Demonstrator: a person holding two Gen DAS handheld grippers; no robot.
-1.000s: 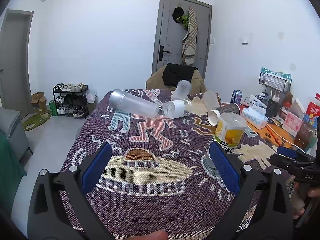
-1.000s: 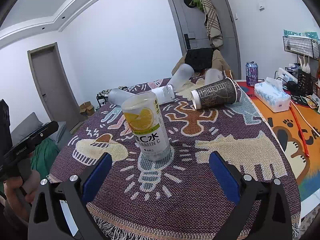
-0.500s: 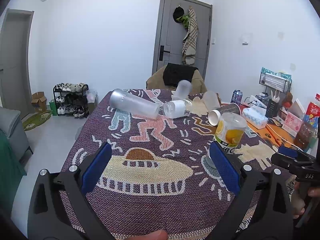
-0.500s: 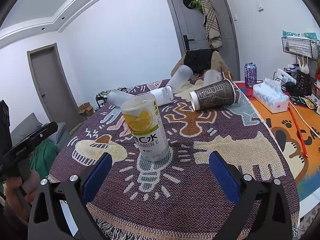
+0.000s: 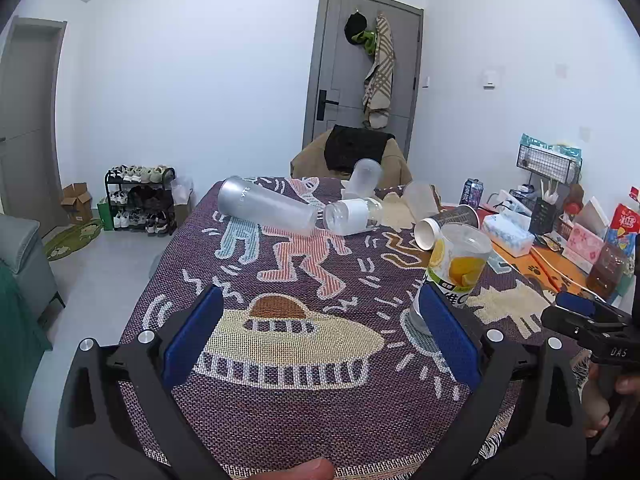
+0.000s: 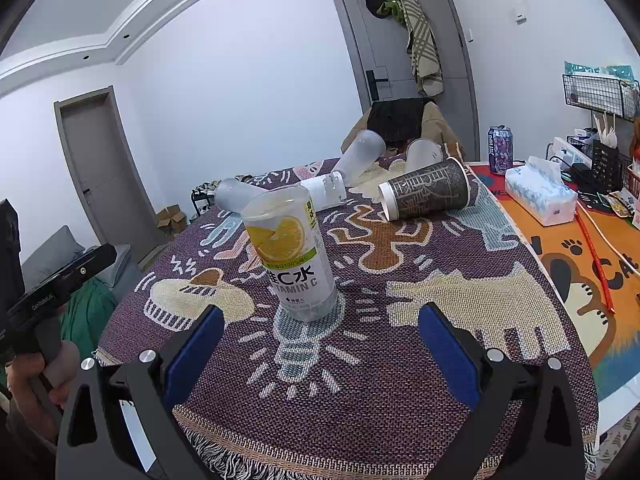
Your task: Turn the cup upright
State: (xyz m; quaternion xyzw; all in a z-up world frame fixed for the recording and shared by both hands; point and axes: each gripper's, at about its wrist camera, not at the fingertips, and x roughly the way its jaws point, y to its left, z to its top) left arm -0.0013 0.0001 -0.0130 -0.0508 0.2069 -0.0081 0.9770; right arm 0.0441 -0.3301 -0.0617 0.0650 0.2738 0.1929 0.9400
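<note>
A clear lemon-print cup (image 6: 292, 256) stands upright on the patterned tablecloth (image 6: 400, 380); it also shows in the left wrist view (image 5: 452, 272). A dark paper cup (image 6: 426, 194) lies on its side behind it, also in the left wrist view (image 5: 446, 226). Several frosted and clear cups lie at the far end, among them a long frosted one (image 5: 266, 210) and a clear one with a white band (image 5: 354, 216). My left gripper (image 5: 320, 336) is open and empty. My right gripper (image 6: 320, 344) is open and empty, just in front of the lemon cup.
An orange cat mat (image 6: 592, 252) lies right of the cloth with a tissue pack (image 6: 540, 194), a can (image 6: 500, 148) and a wire rack (image 6: 600, 88). A chair with a dark jacket (image 5: 352, 152) stands at the far end. A shoe rack (image 5: 138, 200) stands on the floor, left.
The right wrist view has drawn back slightly from the lemon cup. The left gripper has barely moved. No object has moved.
</note>
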